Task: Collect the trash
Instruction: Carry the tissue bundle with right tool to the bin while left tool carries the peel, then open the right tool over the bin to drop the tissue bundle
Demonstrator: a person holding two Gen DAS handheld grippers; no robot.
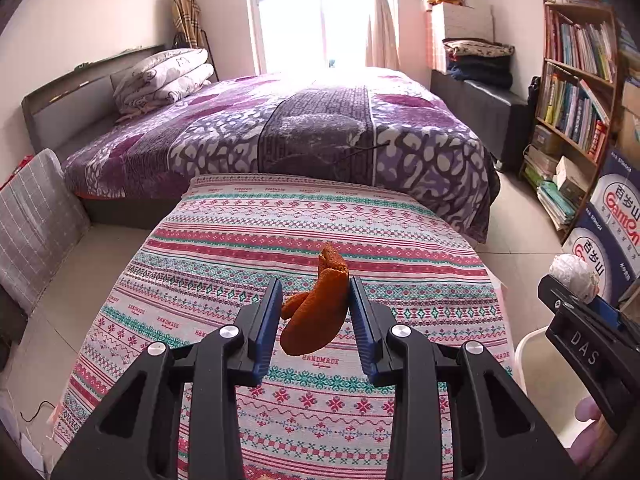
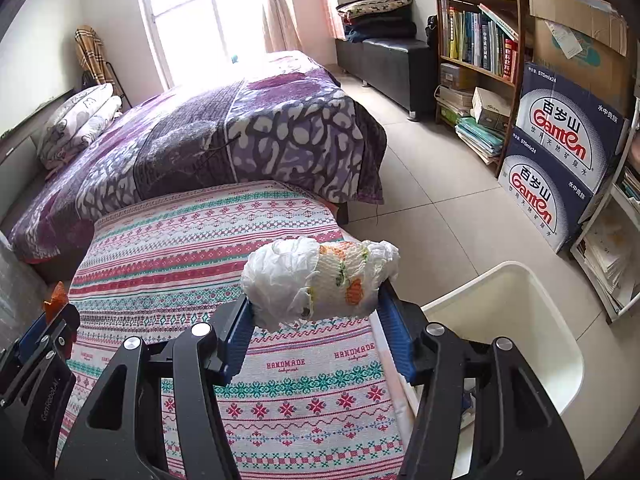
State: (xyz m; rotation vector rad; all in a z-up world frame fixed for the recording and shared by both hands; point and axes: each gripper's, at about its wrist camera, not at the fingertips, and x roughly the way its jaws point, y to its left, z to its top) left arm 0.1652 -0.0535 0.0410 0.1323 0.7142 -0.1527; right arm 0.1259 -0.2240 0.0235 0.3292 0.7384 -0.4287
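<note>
Left gripper (image 1: 316,300): clenched on an orange peel (image 1: 316,312), which hangs between the blue pads above the cloth.
Right gripper (image 2: 316,304): clenched on a rolled diaper (image 2: 320,280), white with orange print, held crosswise between the pads.
Bin (image 2: 560,344): white, open-topped, on the floor just right of the table and near the right gripper; neither piece of trash is over it yet.
Step, as I judge it: both pieces are lifted and carried; dropping them in the bin remains.
Risk, peel: it is thin and curled, and the pads seem to catch it only at its upper part; a jolt or a roll of the wrist could let it slip onto the cloth.
Risk, diaper: it is soft and bulky, sticking out past both pads; it could unroll or squeeze out, or land on the rim if let go too soon.
Risk, grippers: they sit close side by side; both going for the bin at once could knock together.
Surface: a table under a striped cloth (image 1: 280,220) in pink, teal and white, otherwise bare of trash as far as shown.
Room: beyond the table a bed (image 1: 280,128) with a purple blanket, a bookshelf (image 2: 476,40) and stacked water cartons (image 2: 560,152) to the right, a bright window (image 1: 304,12) at the far wall.
</note>
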